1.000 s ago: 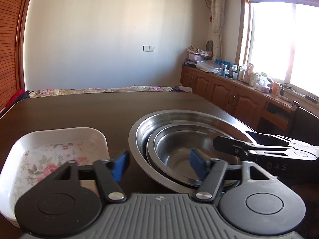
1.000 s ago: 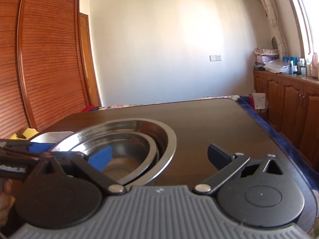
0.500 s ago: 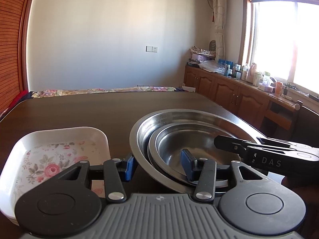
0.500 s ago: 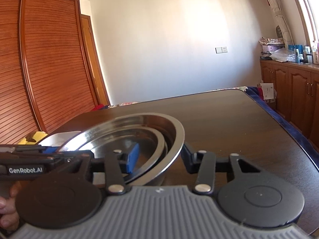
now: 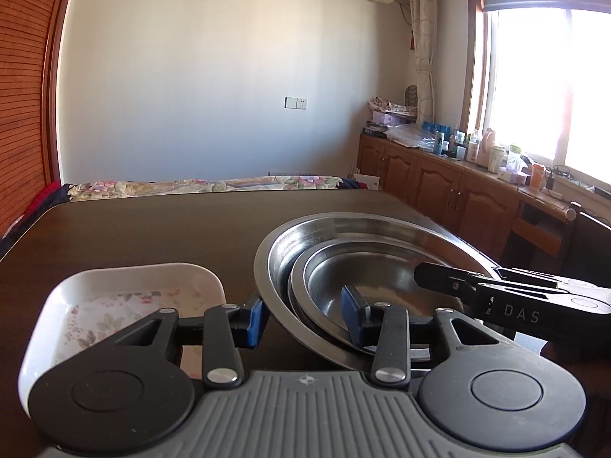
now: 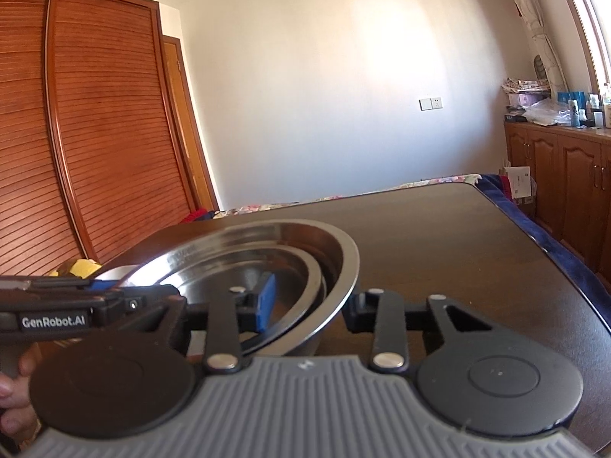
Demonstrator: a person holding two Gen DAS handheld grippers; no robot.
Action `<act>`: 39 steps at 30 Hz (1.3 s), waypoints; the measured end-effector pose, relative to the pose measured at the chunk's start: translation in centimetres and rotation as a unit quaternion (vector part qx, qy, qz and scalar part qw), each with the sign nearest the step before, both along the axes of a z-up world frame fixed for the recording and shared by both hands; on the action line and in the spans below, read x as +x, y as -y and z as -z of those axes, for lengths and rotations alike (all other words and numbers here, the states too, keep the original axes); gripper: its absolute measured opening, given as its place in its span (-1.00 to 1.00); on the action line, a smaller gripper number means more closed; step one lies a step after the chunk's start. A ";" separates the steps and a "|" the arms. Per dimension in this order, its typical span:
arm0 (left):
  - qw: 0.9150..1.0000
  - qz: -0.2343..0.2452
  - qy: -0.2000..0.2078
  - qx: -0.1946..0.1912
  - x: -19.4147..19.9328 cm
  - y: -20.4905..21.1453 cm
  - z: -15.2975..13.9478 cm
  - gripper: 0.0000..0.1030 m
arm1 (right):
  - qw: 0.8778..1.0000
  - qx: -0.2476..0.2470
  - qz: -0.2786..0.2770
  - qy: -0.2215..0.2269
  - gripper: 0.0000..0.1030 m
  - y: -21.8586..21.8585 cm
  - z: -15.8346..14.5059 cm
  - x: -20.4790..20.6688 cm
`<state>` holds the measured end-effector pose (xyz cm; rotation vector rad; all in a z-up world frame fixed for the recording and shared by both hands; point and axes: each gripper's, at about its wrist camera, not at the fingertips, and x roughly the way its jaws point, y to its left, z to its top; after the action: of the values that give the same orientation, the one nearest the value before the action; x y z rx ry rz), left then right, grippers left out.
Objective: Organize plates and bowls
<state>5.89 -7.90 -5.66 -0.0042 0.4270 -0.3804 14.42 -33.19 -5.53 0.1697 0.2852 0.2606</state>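
Left gripper (image 5: pixel 301 318): closing across the near rim of the nested round steel bowls (image 5: pixel 366 263) sitting on the dark wooden table (image 5: pixel 152 236); casing reading "GenRobot.AI".
Right gripper (image 6: pixel 309 307): closing across the opposite rim; casing reading "DAS".

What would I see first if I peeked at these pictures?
You'd spot the shiny steel bowls first, nested one inside another on the dark table, near its front edge. Two black tongs with blue pads are closing on the big bowl's rim from opposite sides: the left tongs and the right tongs. Just left of the bowls sits a white flowery dish.
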 end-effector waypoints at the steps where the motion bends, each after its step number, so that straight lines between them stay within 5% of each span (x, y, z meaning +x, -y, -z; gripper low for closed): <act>1: 1.000 0.000 0.000 0.002 0.0 -0.1 -0.2 -0.16 | 1.000 0.000 -0.001 0.001 -0.26 0.0 -0.1 0.0; 39: 0.996 -0.090 0.010 0.024 -0.3 -9.1 -3.9 -0.15 | 0.992 -0.006 -0.126 0.006 -0.28 -7.6 -3.3 3.2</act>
<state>5.54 1.23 -1.71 0.0078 0.4131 -0.1932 17.65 -25.56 -2.24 0.1202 0.2958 0.5106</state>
